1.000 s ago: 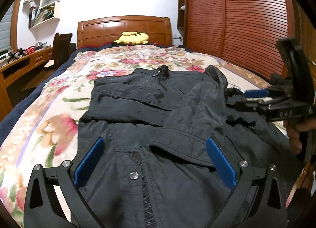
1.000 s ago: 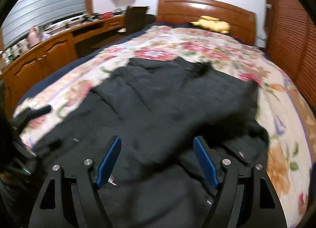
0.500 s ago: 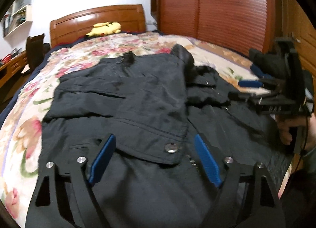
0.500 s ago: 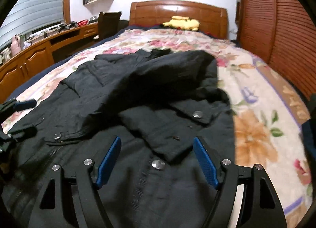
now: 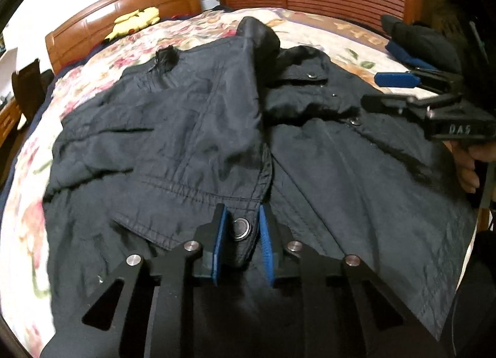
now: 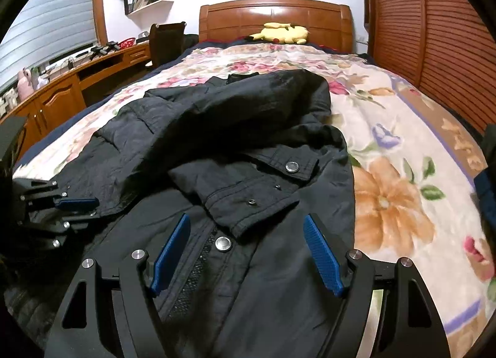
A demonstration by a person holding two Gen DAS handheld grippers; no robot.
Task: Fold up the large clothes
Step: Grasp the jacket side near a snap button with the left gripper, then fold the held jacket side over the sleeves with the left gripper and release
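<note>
Your left gripper (image 5: 240, 235) clamps the snap-buttoned cuff edge (image 5: 238, 227) of the black nylon jacket (image 5: 201, 128). Your right gripper (image 6: 245, 252) hangs spread wide over the jacket's front; bare floral bedspread (image 6: 387, 196) lies just right of its jaws.

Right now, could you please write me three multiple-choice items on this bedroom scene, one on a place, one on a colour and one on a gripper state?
1. Where does the yellow plush toy lie?
A. at the wooden headboard
B. on the black jacket
C. on the wooden desk

2. What colour are the pads on the right gripper?
A. red
B. blue
C. white

3. How does the left gripper stand?
A. wide open above the floral bedspread
B. out of sight
C. shut on the snap-button cuff of the large black jacket

Answers:
1. A, since the toy rests at the head of the bed, far from the jacket.
2. B, since both pads show blue in the right wrist view.
3. C, since its pads pinch the cuff from both sides in the left wrist view.
</note>
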